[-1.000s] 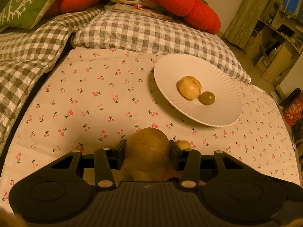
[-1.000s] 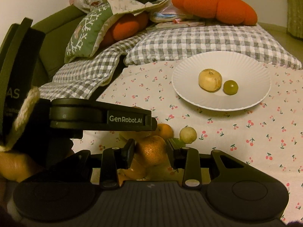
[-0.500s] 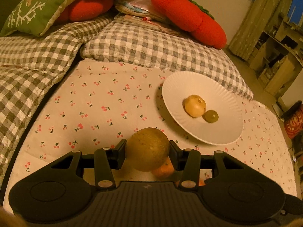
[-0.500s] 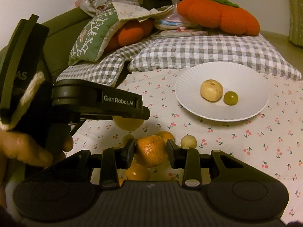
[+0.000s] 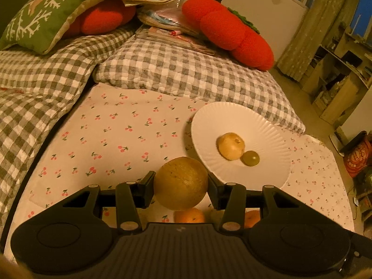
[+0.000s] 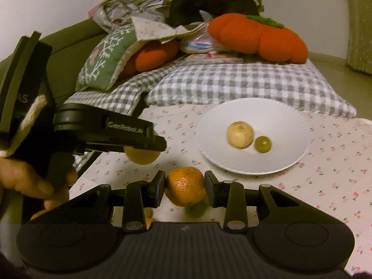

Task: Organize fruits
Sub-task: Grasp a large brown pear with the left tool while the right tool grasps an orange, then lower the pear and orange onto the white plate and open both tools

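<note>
I carry two fruits at once toward the white plate (image 5: 267, 125): my left hand-held gripper (image 5: 181, 187) is clamped on a round, tan, faintly speckled fruit (image 5: 181, 183), its pads pressing either flank, while my right hand-held gripper (image 6: 185, 187) pinches a pebbly-skinned mandarin (image 6: 185, 184) the same way, both clear of the surface. Gripping across the widest part keeps each ball from rolling out. The plate, thin and fluted like pressed paper, lies on a cherry-print cloth (image 5: 111, 139) and already cradles a pale knobbly fruit (image 5: 230, 145) touching a small green grape (image 5: 250, 158), gathered at its shallow centre. More oranges (image 5: 189, 215) wait on the cloth beneath my left gripper. Beyond the cloth lie a grey gingham quilt (image 5: 174, 69) and plush orange pumpkin cushions (image 6: 255, 38).
</note>
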Motion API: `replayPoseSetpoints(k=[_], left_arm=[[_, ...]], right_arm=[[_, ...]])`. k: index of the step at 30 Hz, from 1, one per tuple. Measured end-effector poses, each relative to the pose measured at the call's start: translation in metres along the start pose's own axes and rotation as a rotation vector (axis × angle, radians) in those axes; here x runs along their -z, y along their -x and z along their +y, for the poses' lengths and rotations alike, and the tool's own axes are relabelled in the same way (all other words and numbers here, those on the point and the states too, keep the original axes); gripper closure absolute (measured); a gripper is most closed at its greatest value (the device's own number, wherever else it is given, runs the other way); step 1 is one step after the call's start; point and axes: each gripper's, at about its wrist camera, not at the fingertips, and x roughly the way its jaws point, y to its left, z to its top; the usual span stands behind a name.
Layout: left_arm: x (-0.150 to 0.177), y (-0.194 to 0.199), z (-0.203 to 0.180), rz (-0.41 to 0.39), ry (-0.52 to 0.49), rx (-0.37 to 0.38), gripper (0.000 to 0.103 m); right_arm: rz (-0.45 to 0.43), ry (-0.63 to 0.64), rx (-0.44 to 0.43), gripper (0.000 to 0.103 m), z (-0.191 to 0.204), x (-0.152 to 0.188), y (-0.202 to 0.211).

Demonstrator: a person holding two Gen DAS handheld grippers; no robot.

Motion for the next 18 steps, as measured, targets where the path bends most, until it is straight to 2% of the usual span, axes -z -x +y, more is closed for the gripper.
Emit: replayPoseSetpoints(k=[6,10,18], left_arm=[[-0.008,-0.007,-0.011,-0.013,-0.022,0.011,0.066],[-0.014,-0.018,-0.016,0.003,0.015,0.054,0.066],[-0.018,-0.043,-0.036,-0.006,-0.022,0.119,0.066]], right_arm=[[-0.03,-0.084,0.019,0.07,-0.025,-0.016,0.008],[-0.057,-0.156,0.044,0.07,-0.049,-0.029,0.011],[-0.038,-0.324,0.06,0.07,-0.093,-0.038,-0.002]])
